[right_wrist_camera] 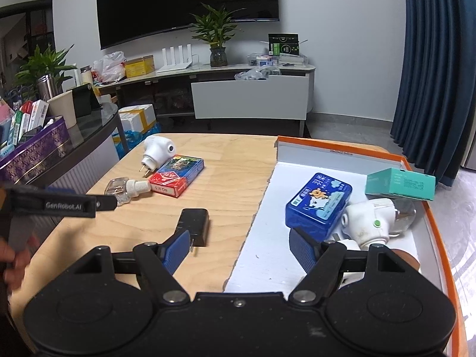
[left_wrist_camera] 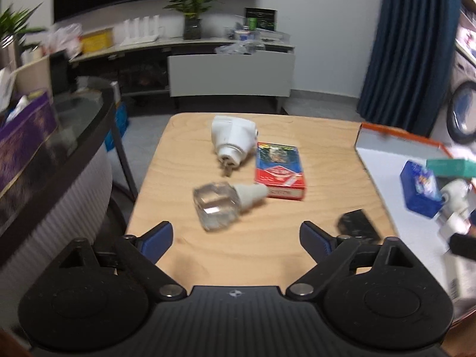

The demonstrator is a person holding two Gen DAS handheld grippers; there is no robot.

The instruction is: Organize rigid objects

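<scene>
Clear bottle point(left_wrist_camera: 215, 205): lies on its side on the desk point(left_wrist_camera: 184, 160), grey-white cap pointing toward the card pack point(left_wrist_camera: 279, 171), which is just beside it. Position: directly ahead of the left hand-held gripper point(left_wrist_camera: 236, 238), a little beyond its fingertips and roughly centred between them; not touched. The jaws stand wide with nothing between them, spread broader than the bottle, so the likely purpose is to straddle it for a pick.

White plug point(left_wrist_camera: 232, 136): on the desk past the bottle, prongs toward the camera, close to the far corner of the card pack.

Black adapter point(right_wrist_camera: 195, 226): on the desk near the tray's edge, prongs toward the camera. The left finger of the right hand-held gripper point(right_wrist_camera: 239, 251) overlaps its near corner in the right wrist view; contact cannot be told.

Tray point(right_wrist_camera: 339, 150): orange-rimmed, white floor, at the right side of the desk. Contents: blue tin point(right_wrist_camera: 318, 205), teal box point(right_wrist_camera: 400, 183), a second white plug point(right_wrist_camera: 369, 223), grouped at the far right side. Judged to be the collecting place, the four desk items still to go in.

Right hand-held gripper: jaws wide, empty, straddling the tray's left edge, apparently waiting.
</scene>
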